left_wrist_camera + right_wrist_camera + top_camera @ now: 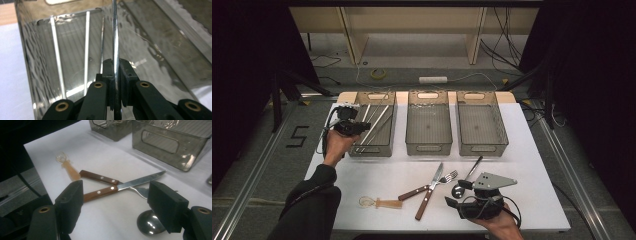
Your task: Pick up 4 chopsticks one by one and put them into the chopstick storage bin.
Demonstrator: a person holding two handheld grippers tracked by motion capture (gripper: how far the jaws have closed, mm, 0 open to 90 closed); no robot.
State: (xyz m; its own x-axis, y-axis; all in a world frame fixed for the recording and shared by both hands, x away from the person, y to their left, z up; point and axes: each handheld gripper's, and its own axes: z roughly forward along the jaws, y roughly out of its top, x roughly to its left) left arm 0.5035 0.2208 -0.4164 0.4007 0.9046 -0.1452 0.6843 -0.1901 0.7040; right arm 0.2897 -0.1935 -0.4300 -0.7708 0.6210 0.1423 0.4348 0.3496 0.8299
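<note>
Left hand-held gripper [358, 127] sits over the left bin [384, 146], at its left wall. Jaws are clamped nearly flat on a thin metal rod [114, 37]. In the left gripper view the rod runs straight up from between the pads into the bin, and its far end leaves the top of the picture. Whether that end touches the bin I cannot tell.

3 more thin metal rods lie in the same bin: 2 [57, 50] [86, 45] slanted along the floor left of the held one, 1 [102, 42] just beside it. From above they read as pale diagonal lines [377, 122] across the bin.

Right hand-held gripper [458, 194] rests low at the front right of the white surface [522, 150], jaws wide open, nothing between them. Grey 3-cornered plate on top.

Loose items on the surface in front of the bins:
- knife [125, 186] with brown wooden handle, blade pointing toward the bins
- fork [100, 178] with matching handle, crossing under the knife
- metal spoon [465, 179], bowl [149, 222] just ahead of the right jaws, near the right pad
- small clear-headed spoon with tan handle [381, 202], lying apart to the left

Middle bin [428, 147] and right bin [482, 148] stand beside the left one in 1 row at the back of the surface.
</note>
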